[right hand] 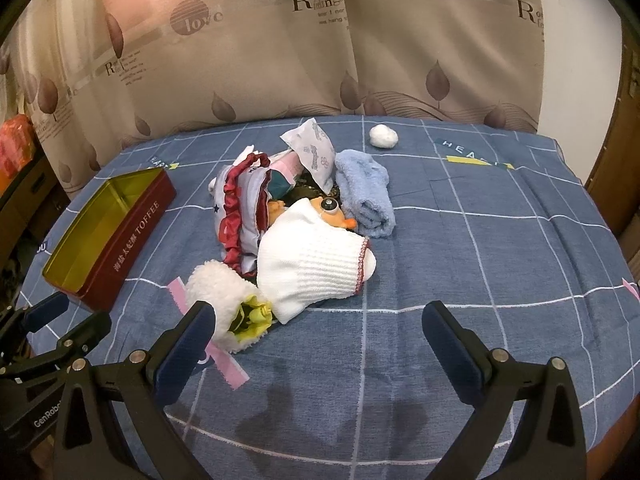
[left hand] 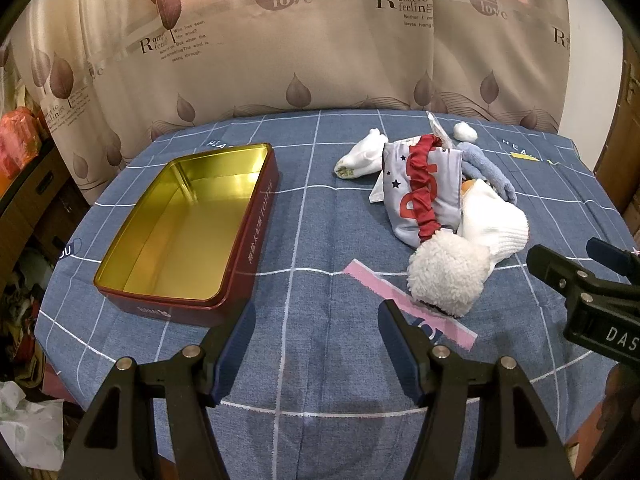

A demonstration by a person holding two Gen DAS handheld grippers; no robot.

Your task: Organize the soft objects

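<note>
A heap of soft things lies on the blue checked tablecloth (left hand: 320, 208): a fluffy white piece (left hand: 446, 278) (right hand: 224, 300) at the near end, a white knitted sock (right hand: 316, 264), a grey pouch with a red ruffle (left hand: 420, 188) (right hand: 240, 216), a light blue towel (right hand: 366, 196), a small white sock (left hand: 360, 156) and a white ball (right hand: 383, 136) at the far side. An empty red tin with a gold inside (left hand: 192, 228) (right hand: 108, 236) stands left of the heap. My left gripper (left hand: 316, 320) hovers open between tin and heap. My right gripper (right hand: 320, 320) is open just in front of the heap, empty.
A leaf-printed curtain (left hand: 280, 52) hangs behind the table. A pink strip (left hand: 400, 300) lies on the cloth under the fluffy piece. Clutter and shelves (left hand: 24, 152) stand past the table's left edge; a wooden door (right hand: 616, 160) is on the right.
</note>
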